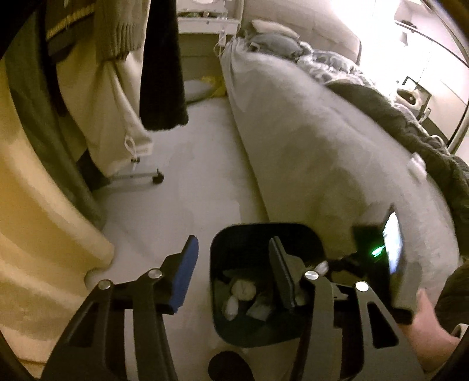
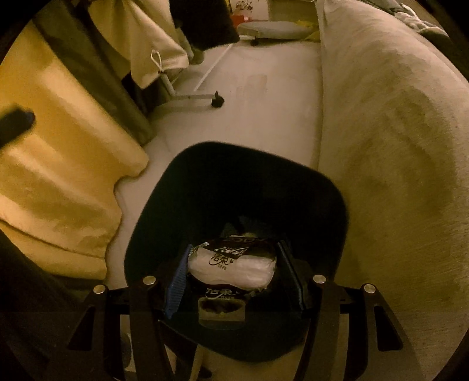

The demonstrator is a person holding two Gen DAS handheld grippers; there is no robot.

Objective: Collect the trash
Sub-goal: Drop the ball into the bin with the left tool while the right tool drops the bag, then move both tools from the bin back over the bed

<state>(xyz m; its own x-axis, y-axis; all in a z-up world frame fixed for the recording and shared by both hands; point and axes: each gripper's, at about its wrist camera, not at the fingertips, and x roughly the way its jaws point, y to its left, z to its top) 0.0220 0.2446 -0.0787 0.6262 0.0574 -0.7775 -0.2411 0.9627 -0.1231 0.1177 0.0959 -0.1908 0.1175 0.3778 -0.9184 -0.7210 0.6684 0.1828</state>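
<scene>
Black linkage arms, silver pivot screws, blue-padded fingers [image 1: 184, 275], dark sleeve [image 1: 454, 290]

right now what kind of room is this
Most likely a bedroom in a home. A bed with rumpled bedding and pillows fills one side, clothes hang on a wheeled rack opposite, and a small dark trash bin stands on the floor beside the bed.

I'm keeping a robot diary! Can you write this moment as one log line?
left gripper: open, empty | right gripper: shut on packet | spot: above bin | bin: white wads inside
</scene>
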